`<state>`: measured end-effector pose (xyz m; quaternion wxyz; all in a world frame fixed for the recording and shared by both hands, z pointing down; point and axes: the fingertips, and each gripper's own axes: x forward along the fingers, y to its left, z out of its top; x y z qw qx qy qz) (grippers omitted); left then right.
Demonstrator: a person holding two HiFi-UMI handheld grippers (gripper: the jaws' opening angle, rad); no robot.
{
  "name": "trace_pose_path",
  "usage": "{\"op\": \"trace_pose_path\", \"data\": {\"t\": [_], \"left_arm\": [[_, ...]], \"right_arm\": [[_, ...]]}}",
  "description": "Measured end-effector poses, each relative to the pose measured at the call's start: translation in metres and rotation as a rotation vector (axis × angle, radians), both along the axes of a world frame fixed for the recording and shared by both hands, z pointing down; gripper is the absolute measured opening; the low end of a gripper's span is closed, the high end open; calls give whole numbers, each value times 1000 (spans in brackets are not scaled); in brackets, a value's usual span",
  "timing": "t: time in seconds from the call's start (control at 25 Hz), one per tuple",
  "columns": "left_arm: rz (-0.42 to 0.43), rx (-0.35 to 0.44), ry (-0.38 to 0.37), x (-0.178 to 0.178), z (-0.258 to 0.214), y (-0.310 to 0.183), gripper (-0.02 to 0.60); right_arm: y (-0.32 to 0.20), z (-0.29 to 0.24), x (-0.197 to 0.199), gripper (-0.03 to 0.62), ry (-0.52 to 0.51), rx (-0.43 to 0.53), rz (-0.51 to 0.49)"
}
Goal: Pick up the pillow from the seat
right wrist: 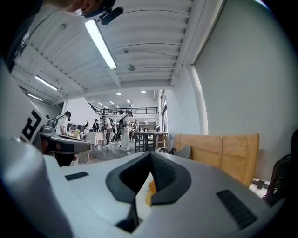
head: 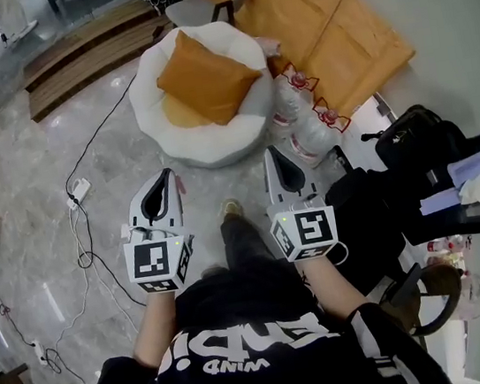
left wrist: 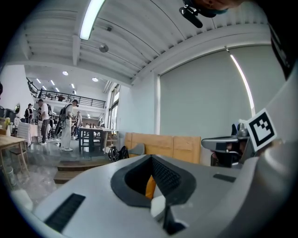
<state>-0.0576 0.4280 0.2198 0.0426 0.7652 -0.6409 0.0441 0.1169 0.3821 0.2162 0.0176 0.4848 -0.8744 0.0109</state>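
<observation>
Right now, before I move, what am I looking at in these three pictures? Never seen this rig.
No robot here: a person holds a two-jaw gripper in each hand. The head view looks down from a camera on their head at the left gripper and right gripper, both shut and empty. The two gripper views look along each gripper's own jaws. Ahead on the floor stands a white seat with the orange pillow lying on it, untouched.

One pillow [head: 205, 77], one seat [head: 214, 151], two grippers [head: 166, 174] [head: 272, 152]
</observation>
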Motion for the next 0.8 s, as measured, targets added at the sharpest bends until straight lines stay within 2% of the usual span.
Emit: {"op": "trace_pose_path", "data": {"t": [0.48,0.8], "left_arm": [[14,-34,-10,-20,2,-119,9],[2,-38,-28,-21,1,-198,9]], "right_arm": [[-119,6,-24,20,18,-28,-20],[-197,8,-17,20,23,-40,-26]]}}
